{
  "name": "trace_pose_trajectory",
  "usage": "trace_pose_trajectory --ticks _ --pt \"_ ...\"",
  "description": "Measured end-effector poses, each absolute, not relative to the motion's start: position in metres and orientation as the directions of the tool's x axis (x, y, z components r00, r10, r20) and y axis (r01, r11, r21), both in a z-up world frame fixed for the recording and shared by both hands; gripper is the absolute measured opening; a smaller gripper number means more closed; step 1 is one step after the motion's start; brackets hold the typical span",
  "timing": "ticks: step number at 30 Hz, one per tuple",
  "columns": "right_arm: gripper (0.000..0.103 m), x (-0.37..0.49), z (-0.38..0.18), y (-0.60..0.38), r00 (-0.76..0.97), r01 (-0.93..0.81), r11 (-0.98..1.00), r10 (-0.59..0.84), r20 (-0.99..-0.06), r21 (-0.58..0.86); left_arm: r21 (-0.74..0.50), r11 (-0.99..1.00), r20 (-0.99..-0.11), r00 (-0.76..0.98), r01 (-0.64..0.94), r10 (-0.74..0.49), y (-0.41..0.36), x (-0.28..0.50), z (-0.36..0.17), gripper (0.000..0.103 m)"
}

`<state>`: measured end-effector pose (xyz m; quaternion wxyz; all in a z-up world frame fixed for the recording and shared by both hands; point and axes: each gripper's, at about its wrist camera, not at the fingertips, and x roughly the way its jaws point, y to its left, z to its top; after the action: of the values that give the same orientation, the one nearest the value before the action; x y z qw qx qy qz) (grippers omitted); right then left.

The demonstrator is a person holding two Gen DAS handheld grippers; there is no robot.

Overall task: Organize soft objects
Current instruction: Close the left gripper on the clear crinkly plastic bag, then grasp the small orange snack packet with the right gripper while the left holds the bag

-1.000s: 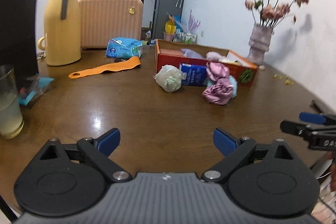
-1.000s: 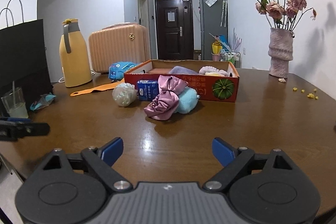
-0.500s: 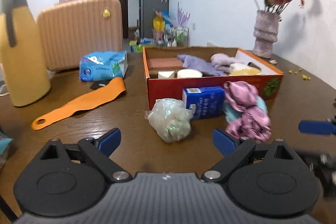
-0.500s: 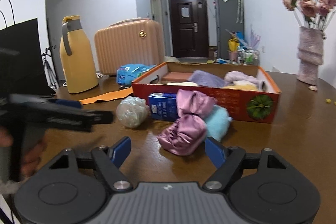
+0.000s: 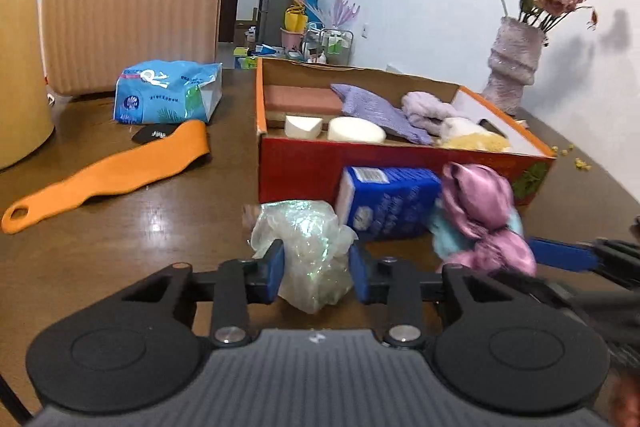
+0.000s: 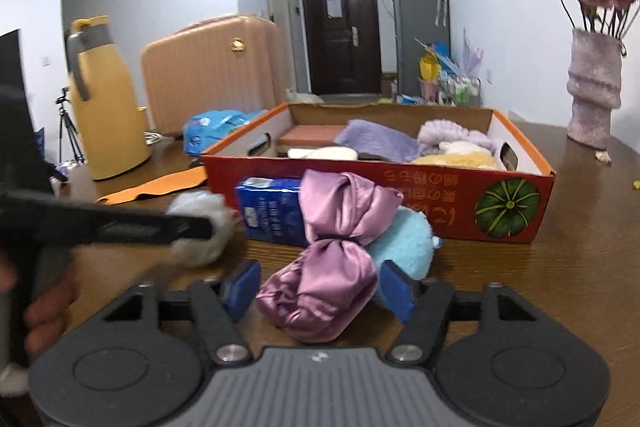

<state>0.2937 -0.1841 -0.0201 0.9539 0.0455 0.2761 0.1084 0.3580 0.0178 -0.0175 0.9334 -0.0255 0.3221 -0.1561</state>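
Left gripper pinched plastic wad before box; right gripper, open, straddled satin scrunchie. Squeeze gently, centred.

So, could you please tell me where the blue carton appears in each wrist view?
Left wrist: the blue carton lies just right of centre, behind the crinkly plastic ball.
Right wrist: the blue carton lies left of centre, beside the pink satin scrunchie.
Shared landmark: the red cardboard box directly behind it.

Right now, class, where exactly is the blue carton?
In the left wrist view the blue carton lies on the table against the red box front, between the iridescent bag and the pink scrunchie.
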Motion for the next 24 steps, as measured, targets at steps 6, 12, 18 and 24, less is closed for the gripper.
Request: trace_pose_trajectory --ticks 6,12,18,24 --pt "0.029 0.27 -0.021 -0.177 0.771 -0.314 0.937 0.347 -0.534 0.156 -0.155 0.946 -0.58 0.749 0.286 -0.321 0.02 0.294 -0.008 0.035" --pt "0.029 0.204 -0.018 -0.19 0.7 -0.421 0.888 0.447 -0.556 0.184 -0.191 0.943 -0.589 0.737 0.272 -0.332 0.025 0.245 -0.009 0.035" --pt "0.041 0.173 -0.017 -0.222 0.747 -0.303 0.936 0.35 -0.565 0.178 -0.192 0.936 -0.598 0.721 0.295 -0.349 0.008 0.219 -0.017 0.041" --pt "0.041 0.167 0.002 -0.227 0.812 -0.274 0.949 0.314 -0.492 0.154 -0.166 0.948 -0.591 0.742 0.272 -0.316 0.008 0.215 -0.02 0.037"
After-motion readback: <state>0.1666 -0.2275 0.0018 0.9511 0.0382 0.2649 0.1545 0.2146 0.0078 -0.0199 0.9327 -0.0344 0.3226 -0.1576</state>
